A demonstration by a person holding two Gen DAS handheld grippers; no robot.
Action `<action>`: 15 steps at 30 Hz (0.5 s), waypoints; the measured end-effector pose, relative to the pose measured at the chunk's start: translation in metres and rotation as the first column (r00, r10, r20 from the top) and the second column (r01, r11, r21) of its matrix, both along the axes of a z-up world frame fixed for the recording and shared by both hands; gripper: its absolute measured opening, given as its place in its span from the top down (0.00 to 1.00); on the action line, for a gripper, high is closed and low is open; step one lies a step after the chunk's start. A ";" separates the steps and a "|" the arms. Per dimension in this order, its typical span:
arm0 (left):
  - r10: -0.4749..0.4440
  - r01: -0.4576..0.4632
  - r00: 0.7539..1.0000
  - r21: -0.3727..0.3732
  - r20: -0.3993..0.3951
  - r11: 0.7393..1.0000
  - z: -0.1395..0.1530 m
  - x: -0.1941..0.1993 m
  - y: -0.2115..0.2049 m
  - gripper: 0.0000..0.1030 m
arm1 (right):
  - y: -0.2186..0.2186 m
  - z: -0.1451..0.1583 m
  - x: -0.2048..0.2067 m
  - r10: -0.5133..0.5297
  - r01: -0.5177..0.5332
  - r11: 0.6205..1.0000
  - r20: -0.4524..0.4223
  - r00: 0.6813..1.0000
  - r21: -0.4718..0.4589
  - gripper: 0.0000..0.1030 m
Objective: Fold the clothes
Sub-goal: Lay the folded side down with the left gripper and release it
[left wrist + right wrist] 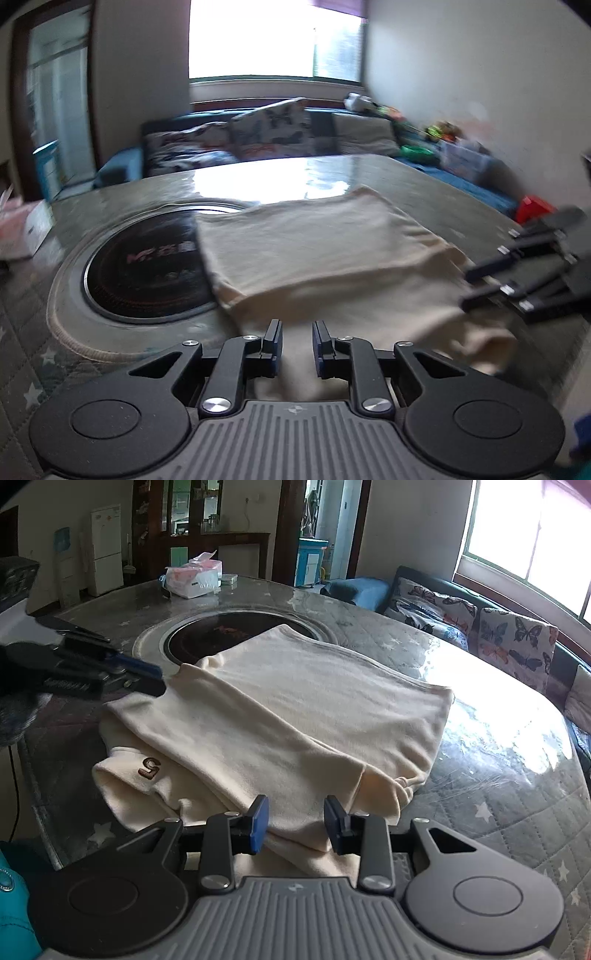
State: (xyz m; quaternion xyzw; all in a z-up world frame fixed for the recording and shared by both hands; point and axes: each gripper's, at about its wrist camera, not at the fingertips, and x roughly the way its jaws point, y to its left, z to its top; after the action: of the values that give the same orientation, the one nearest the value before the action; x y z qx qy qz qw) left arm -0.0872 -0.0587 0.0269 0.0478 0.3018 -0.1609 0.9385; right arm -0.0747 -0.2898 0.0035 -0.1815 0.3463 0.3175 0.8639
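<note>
My cream garment (295, 716) lies folded in flat layers on the table, one edge over the round black hob inset, a brown "5" near its cuff.

Folded garment (295, 709) on table (498, 775), overlapping cooktop (221, 635).

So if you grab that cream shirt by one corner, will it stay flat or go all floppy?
Probably floppy: the cream shirt is soft cloth, lying in loose folded layers with wrinkles at its near edge. It looks light, so lifting one corner would likely undo the fold. On the shiny table it might also slide when pushed.
</note>
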 end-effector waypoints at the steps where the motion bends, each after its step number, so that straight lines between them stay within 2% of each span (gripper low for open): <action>1: -0.020 0.020 1.000 0.012 0.001 1.000 0.000 -0.004 -0.002 0.81 | 0.000 0.000 -0.001 0.001 -0.001 1.000 0.002 1.000 -0.001 0.68; 4: -0.080 0.079 0.997 0.059 0.009 0.995 -0.001 -0.019 -0.008 0.81 | -0.002 0.000 -0.004 0.004 -0.004 1.000 0.008 1.000 -0.004 0.68; 5: -0.099 0.098 0.995 0.077 0.012 0.992 -0.001 -0.023 -0.008 0.78 | -0.003 0.002 -0.005 0.006 -0.006 1.000 0.010 1.000 -0.004 0.68; 6: -0.118 0.116 0.993 0.095 0.016 0.989 -0.002 -0.028 -0.009 0.69 | -0.005 0.004 -0.007 0.007 -0.007 1.000 0.012 1.000 -0.004 0.68; 8: -0.162 0.156 0.986 0.146 0.030 0.977 -0.003 -0.038 -0.011 0.62 | -0.008 0.007 -0.010 0.011 -0.011 1.000 0.016 1.000 -0.004 0.67; 15: -0.270 0.237 0.960 0.296 0.076 0.925 -0.021 -0.052 -0.030 0.62 | -0.011 0.015 -0.026 0.060 -0.058 0.997 0.039 0.997 -0.052 0.51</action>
State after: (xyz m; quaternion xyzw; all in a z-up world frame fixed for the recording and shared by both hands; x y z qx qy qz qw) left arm -0.1394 -0.0883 0.0058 0.2298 0.2582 -0.2328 0.9090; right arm -0.1007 -0.3010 0.0185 -0.2201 0.3310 0.3301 0.8562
